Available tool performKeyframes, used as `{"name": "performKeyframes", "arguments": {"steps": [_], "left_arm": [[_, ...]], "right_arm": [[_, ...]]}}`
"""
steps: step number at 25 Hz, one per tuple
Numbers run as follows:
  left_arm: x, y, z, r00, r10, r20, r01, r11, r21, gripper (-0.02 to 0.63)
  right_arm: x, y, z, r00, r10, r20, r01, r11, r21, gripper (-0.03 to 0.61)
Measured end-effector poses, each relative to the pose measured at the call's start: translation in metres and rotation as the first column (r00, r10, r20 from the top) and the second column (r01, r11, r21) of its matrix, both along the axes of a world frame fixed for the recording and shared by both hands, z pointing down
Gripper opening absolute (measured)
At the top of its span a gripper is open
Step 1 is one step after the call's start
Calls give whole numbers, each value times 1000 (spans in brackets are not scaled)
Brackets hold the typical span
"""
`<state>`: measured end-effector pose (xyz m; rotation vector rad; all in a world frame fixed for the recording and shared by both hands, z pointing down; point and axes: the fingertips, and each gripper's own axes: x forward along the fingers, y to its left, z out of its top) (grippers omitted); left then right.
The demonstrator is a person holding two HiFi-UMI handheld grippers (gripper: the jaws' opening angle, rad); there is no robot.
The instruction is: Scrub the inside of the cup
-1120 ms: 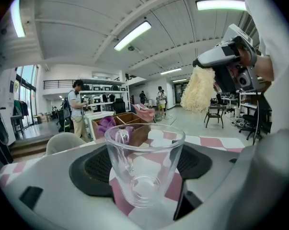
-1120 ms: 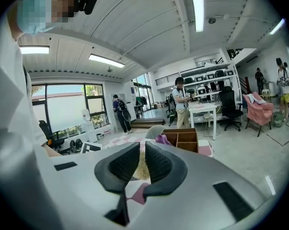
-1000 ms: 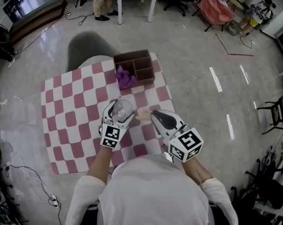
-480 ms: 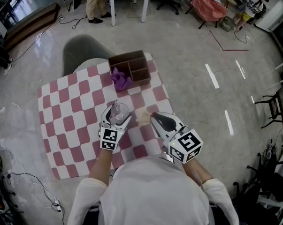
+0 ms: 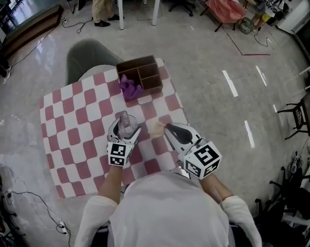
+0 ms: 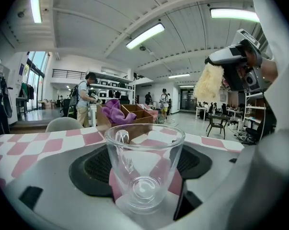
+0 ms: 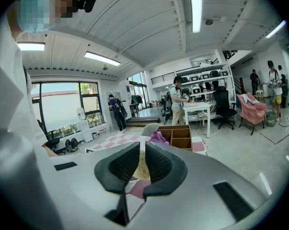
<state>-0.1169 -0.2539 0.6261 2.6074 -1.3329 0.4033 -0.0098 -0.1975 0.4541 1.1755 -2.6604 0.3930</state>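
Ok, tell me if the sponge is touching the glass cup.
Apart. The left gripper view shows the sponge up and to the right of the cup, with open space between them.

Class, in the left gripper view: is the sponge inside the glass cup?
No, the sponge hangs in the right tongs, above and beside the cup.

Head view looks steeply down; both gripper views face low toward the shared wooden box (image 5: 137,61).
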Motion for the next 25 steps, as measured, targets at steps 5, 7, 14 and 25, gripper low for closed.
{"name": "performKeyframes", "arguments": {"steps": [5,7,14,25], "left_arm": [[-3,5,1,1000,-17,12,17,1000,5,377],[-3,7,2,1000,-23,15,23,1000,4,377],[-4,10,4,999,-32,15,31,999,14,377],[-7,14,1,998,-62,3,62,998,0,379]], "right_arm": [[4,2,0,1000,-2,4,2,1000,0,57],[6,2,0,1000,-2,6,2,1000,1,57],[7,4,0,1000,-25,14,24,1000,4,57],[-3,4,-3,996,-86,28,85,996,10,57]]}}
